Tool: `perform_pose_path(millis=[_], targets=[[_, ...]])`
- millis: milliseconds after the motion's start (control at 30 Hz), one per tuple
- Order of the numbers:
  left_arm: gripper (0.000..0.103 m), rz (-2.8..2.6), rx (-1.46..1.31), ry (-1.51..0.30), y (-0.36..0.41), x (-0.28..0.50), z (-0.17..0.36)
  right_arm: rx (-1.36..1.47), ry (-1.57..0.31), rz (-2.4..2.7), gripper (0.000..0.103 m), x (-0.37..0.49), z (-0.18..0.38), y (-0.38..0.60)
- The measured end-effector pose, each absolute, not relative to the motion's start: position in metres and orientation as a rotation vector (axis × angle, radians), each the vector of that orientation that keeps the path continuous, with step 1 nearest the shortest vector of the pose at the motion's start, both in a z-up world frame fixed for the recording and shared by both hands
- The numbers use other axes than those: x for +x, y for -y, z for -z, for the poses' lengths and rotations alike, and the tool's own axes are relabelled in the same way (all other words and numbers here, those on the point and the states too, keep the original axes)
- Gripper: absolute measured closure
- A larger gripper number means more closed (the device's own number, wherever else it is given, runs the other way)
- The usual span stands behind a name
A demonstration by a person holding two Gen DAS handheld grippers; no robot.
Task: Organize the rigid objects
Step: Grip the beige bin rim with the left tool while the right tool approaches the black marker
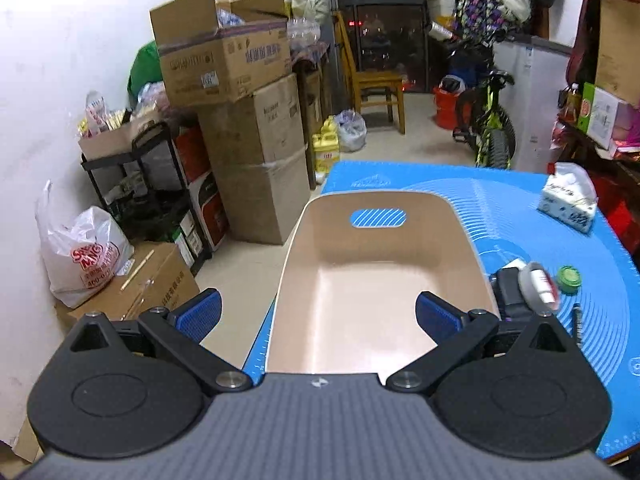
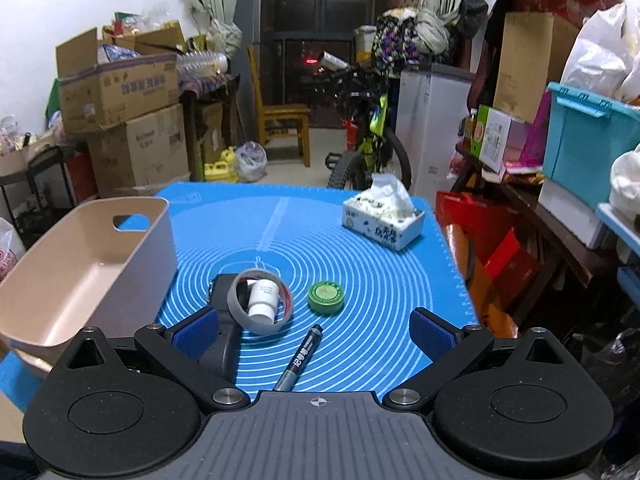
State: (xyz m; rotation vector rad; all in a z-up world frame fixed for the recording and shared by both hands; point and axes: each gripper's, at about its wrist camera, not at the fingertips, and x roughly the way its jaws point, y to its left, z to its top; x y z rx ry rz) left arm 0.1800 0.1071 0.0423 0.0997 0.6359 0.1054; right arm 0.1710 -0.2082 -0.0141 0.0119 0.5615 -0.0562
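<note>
The bench [image 2: 400, 280] is covered by a blue mat [image 2: 360, 248] printed with pale concentric rings; at its left edge sits a beige plastic bin [image 2: 132, 256], with a cut-out handle slot in its far end wall and nothing visible inside it; the left wrist view looks straight down into it [image 1: 380, 248]. A tissue box [image 2: 382, 220] with a tissue pulled up from its top stands near the far right corner of the mat, well apart from the other things; the left wrist view shows it too [image 1: 568, 204].

Just beside the bin's right wall lies a black handled device [image 2: 224, 320], its type hard to make out; a grey ring [image 2: 236, 304] that looks like a tape roll leans over its head, and a small white cylinder [image 2: 262, 300] rests inside the ring. To the right of the ring, apart from it, sits a round green cap [image 2: 326, 297], also seen from the left wrist [image 1: 569, 279]; nearer the camera a dark marker pen [image 2: 300, 356] lies diagonally on the mat.

The left gripper [image 1: 318, 312] hangs over the near end of the bin with its blue pads spread wide and nothing between them; the right gripper [image 2: 314, 334] hovers above the pen, pads likewise wide apart and holding nothing.
</note>
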Motion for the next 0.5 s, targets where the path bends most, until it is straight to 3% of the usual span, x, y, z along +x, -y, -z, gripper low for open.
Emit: perform_pose_path(millis=[400,467,500], targets=[[0.002,-0.066,0.102,-0.804,-0.136,0.243,0.009,0.031,-0.705,0.088,0.007,0.252,0.078,0.188],[0.008,-0.06,0.085,-0.832,-0.138,0.249,0.015,0.04,-0.729,0.096,0.008,0.262,0.088,0.187],[0.017,-0.061,0.077,-0.845,-0.137,0.252,0.017,0.042,-0.738,0.1,0.008,0.265,0.092,0.187]])
